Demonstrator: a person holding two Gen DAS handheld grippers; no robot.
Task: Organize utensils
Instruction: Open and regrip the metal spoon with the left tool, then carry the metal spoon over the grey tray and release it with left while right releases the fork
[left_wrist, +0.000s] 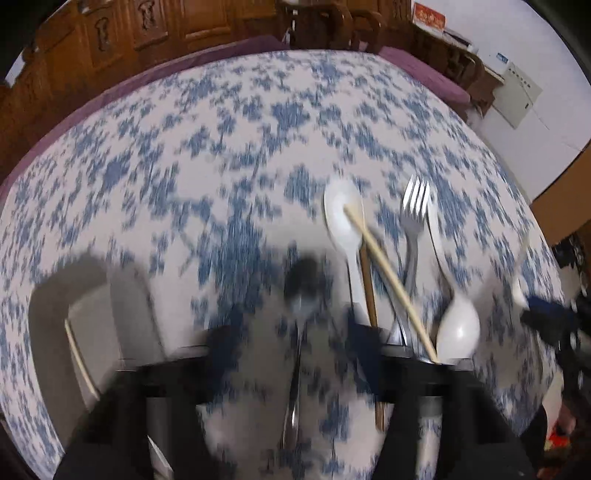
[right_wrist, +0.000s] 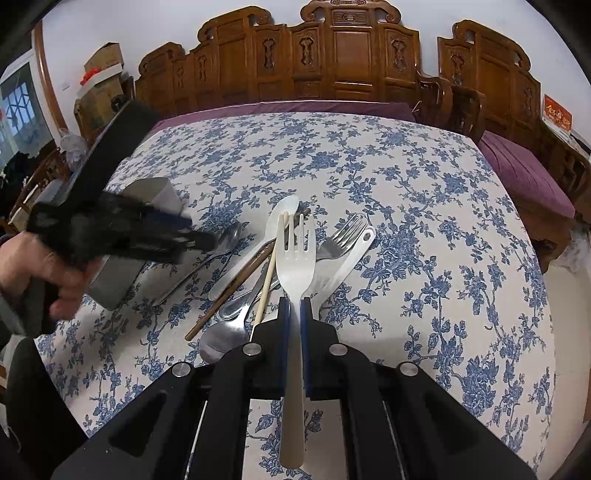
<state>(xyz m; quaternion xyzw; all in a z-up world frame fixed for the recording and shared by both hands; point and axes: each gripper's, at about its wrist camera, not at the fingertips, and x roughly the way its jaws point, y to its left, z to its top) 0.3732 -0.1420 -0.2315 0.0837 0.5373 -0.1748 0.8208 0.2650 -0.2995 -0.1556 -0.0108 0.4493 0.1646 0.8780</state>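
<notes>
Right gripper (right_wrist: 293, 306) fingers are clamping a white plastic fork (right_wrist: 295, 258) by its neck, lifted clear for sorting. Left gripper (right_wrist: 192, 240) fingers are standing apart, empty, over the steel spoon (right_wrist: 225, 240). Utensil pile (right_wrist: 266, 266) is lying mid-surface beside the grey holder (right_wrist: 155, 195).

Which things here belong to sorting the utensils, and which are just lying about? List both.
Job:
white plastic fork, shut in the right hand-held gripper
metal spoon
metal fork
white spoon
chopsticks
grey utensil holder

Lying about:
carved wooden bench
cardboard boxes
</notes>
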